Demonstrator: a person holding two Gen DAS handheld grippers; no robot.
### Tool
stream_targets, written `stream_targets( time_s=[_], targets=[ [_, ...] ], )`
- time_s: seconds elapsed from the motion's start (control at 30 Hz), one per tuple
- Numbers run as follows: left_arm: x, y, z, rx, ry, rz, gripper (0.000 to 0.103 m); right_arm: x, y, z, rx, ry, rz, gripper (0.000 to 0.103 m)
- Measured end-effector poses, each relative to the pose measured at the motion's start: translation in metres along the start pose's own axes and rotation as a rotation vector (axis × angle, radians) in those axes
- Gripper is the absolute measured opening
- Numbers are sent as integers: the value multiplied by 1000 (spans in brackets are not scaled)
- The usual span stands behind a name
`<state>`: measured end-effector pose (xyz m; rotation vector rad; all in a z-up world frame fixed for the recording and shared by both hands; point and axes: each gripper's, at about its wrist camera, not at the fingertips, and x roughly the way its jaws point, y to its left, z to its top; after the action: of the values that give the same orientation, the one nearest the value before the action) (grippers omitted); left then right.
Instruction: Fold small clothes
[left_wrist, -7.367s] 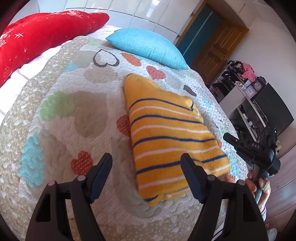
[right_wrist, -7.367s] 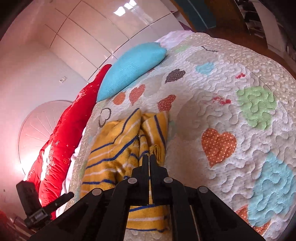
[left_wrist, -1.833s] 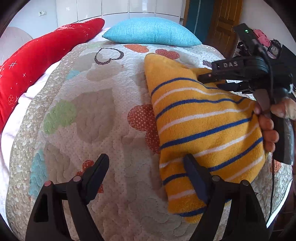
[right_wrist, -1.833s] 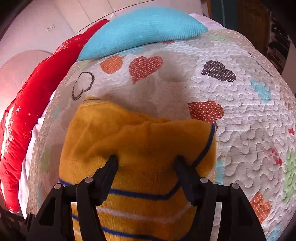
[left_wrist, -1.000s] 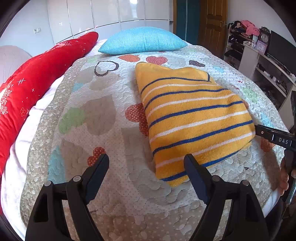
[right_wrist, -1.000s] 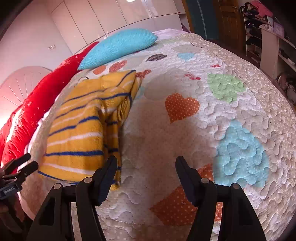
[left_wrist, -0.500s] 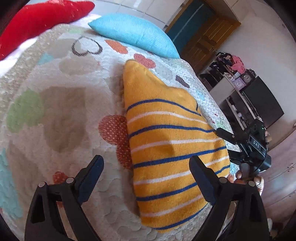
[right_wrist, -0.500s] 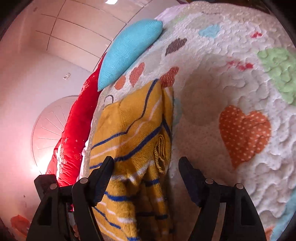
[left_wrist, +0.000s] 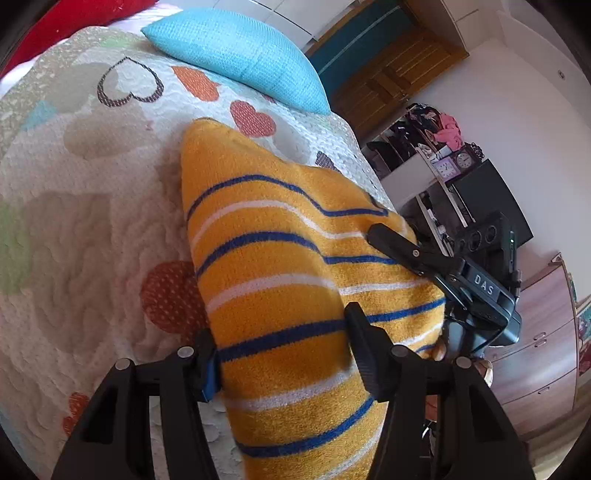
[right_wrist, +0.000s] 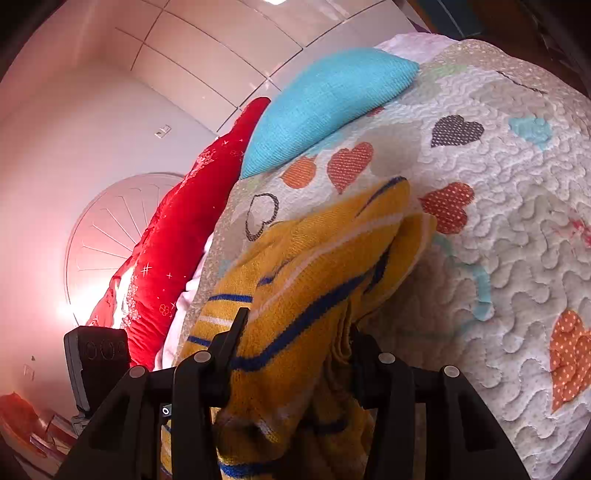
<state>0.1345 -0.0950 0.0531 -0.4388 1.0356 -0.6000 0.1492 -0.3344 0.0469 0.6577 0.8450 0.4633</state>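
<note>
As both sets of jaws close, yellow striped garment (left_wrist: 280, 280) between left gripper (left_wrist: 282, 356) and right gripper (right_wrist: 295, 339), on quilt (left_wrist: 85, 229).

Orange garment (left_wrist: 280, 266) with blue and white stripes, cream quilt (left_wrist: 92, 221) with coloured hearts, turquoise pillow (left_wrist: 240, 51).

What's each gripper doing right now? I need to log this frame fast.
Left gripper: jaws closing around the yellow striped garment.
Right gripper: jaws closing, the same garment bunched between them.
</note>
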Motion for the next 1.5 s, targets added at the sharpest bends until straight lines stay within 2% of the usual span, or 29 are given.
stream_targets(
  time_s=[0.07,0.13,0.17,0.2,0.27,0.33,0.43,0.57,0.7,0.77,0.8,0.87,0.97,1.07,1.13,1.2,1.23,1.27,1.3,1.33,1.5],
  targets=[
    [-4,2,3,20,-18,52,57,13,-5,-5,-1,29,-22,53],
    [1,9,-1,25,-14,146,58,28,-25,-16,34,74,-84,61],
    [6,14,-5,19,7,192,61,33,-37,-23,68,83,-89,68],
    [11,20,-10,19,28,214,64,32,-51,-29,113,66,-31,68],
    [10,31,-22,13,15,202,77,20,-63,-35,155,22,36,67],
    [6,38,-31,-6,6,181,79,11,-64,-41,151,23,42,67],
    [-1,44,-45,-15,-20,170,79,-2,-58,-59,117,23,-2,67],
    [-10,36,-67,34,-48,231,79,-29,-44,-92,52,-5,-117,67],
    [-23,30,-84,79,-64,287,80,-64,-33,-117,-44,-62,-316,68],
    [-32,31,-92,71,-71,302,80,-80,-28,-123,-56,-104,-409,70],
    [-37,33,-96,60,-74,310,81,-89,-25,-123,-61,-132,-429,70],
    [-47,34,-104,45,-86,320,81,-104,-16,-119,-59,-182,-381,70],
    [-54,25,-119,72,-119,367,82,-108,6,-103,-59,-204,-232,70],
    [-48,21,-132,123,-139,435,86,-80,28,-86,-48,-133,-61,70],
    [-40,19,-137,148,-135,471,86,-51,33,-78,-44,-65,-25,70],
    [-37,16,-142,177,-145,502,86,-23,31,-73,-58,-19,-123,70],
    [-36,15,-143,188,-149,508,87,-14,27,-70,-78,-17,-221,70],
    [-36,14,-144,195,-152,508,89,-7,24,-67,-111,-26,-356,70],
    [-36,15,-145,198,-154,502,90,-5,21,-66,-152,-46,-457,77],
    [-36,16,-144,198,-155,491,92,-7,21,-66,-182,-69,-491,79],
    [-40,23,-143,180,-173,425,97,-48,36,-104,-173,-157,-470,80]
  ],
)
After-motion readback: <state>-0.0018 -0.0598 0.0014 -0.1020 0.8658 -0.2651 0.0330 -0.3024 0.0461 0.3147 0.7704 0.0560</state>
